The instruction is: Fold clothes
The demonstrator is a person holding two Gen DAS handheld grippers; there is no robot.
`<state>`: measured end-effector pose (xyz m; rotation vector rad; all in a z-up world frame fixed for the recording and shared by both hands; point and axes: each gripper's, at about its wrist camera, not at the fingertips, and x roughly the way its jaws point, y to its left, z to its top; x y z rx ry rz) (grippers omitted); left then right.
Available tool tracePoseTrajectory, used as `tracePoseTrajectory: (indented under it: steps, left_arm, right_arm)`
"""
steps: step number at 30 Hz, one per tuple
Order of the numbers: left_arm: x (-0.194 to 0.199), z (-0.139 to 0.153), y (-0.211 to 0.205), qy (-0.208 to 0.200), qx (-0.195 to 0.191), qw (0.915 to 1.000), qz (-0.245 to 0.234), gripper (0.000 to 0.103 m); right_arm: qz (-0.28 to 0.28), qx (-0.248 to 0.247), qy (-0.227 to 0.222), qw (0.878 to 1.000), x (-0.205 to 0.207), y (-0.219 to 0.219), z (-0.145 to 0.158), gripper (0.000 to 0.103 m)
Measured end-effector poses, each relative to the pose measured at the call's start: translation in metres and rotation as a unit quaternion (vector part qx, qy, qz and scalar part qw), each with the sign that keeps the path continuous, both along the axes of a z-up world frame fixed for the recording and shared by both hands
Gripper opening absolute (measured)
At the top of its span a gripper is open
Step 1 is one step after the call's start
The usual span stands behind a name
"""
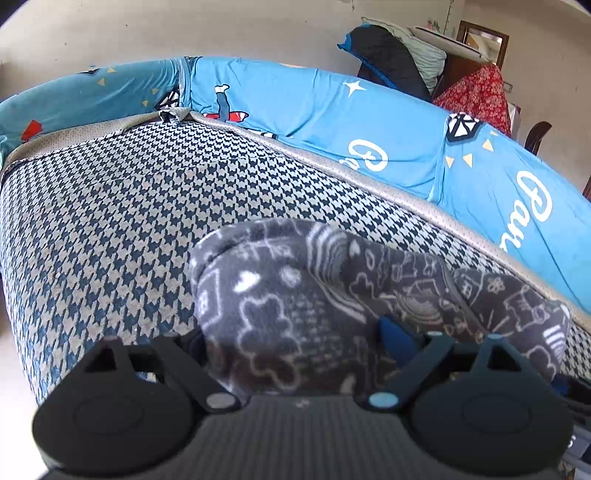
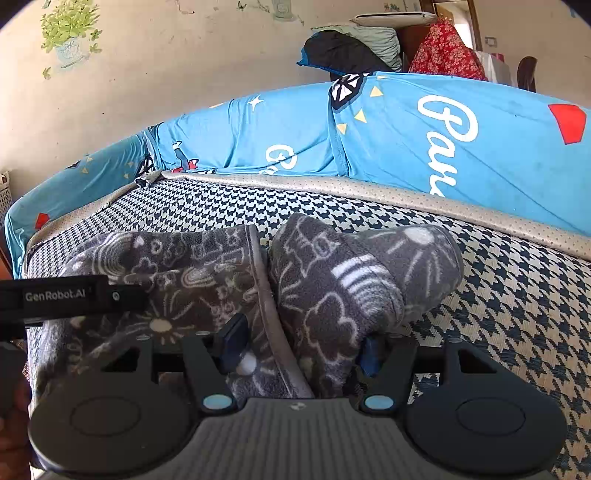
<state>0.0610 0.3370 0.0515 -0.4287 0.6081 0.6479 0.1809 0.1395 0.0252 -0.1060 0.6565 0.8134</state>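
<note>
Lying between right claw (image 2: 299, 347), fleece garment (image 2: 325, 295)

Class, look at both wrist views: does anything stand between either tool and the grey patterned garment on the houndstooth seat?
No. The grey patterned garment lies directly between the fingers of the right tool and the left tool. On the houndstooth seat, nothing else lies near it.

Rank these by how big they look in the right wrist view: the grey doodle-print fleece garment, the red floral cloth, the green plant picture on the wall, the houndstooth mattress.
1. Houndstooth mattress
2. Grey doodle-print fleece garment, though it lies nearest the camera, which inflates it
3. Red floral cloth and green plant picture: they look alike, and both are far off and fisheye-warped, so unranked.
</note>
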Motion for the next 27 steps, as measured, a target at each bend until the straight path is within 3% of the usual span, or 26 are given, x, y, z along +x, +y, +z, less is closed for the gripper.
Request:
tracePoseTrajectory:
  steps: [1,3,7,12,15,17,19,23,27]
  left_arm:
    - [-0.002,0.003,0.001,-0.006,0.004,1.0,0.004,0.102]
    - [-0.007,0.009,0.003,-0.017,0.021,0.9995,0.015,0.103]
    - [-0.018,0.025,0.009,-0.039,0.065,0.9964,0.038,0.103]
    - [-0.027,0.027,0.024,-0.033,0.054,0.9956,0.07,0.103]
    - [-0.028,0.024,0.032,-0.019,0.04,0.9956,0.083,0.103]
    - [-0.03,0.02,0.034,-0.01,0.032,0.9955,0.089,0.103]
    - [-0.029,0.017,0.034,-0.002,0.033,0.9949,0.096,0.103]
    - [-0.03,0.013,0.036,0.006,0.039,0.9925,0.116,0.103]
    - [-0.033,0.01,0.045,0.005,0.032,0.9901,0.136,0.103]
  right_arm:
    - [-0.001,-0.003,0.003,1.0,0.001,-0.002,0.001,0.064]
    - [-0.005,-0.012,0.009,1.0,0.001,-0.006,0.003,0.066]
    - [-0.009,-0.036,0.011,0.999,-0.001,-0.011,0.008,0.078]
    - [-0.013,-0.076,-0.007,0.997,-0.004,-0.019,0.017,0.085]
    - [-0.027,-0.058,-0.021,0.998,-0.009,-0.031,0.026,0.084]
    - [-0.015,-0.031,-0.039,0.999,-0.017,-0.036,0.034,0.078]
    - [0.014,-0.004,-0.052,0.999,-0.025,-0.035,0.04,0.062]
    - [0.081,0.048,-0.03,0.995,-0.039,-0.026,0.039,0.057]
    - [0.126,0.038,-0.011,0.991,-0.05,-0.011,0.028,0.054]
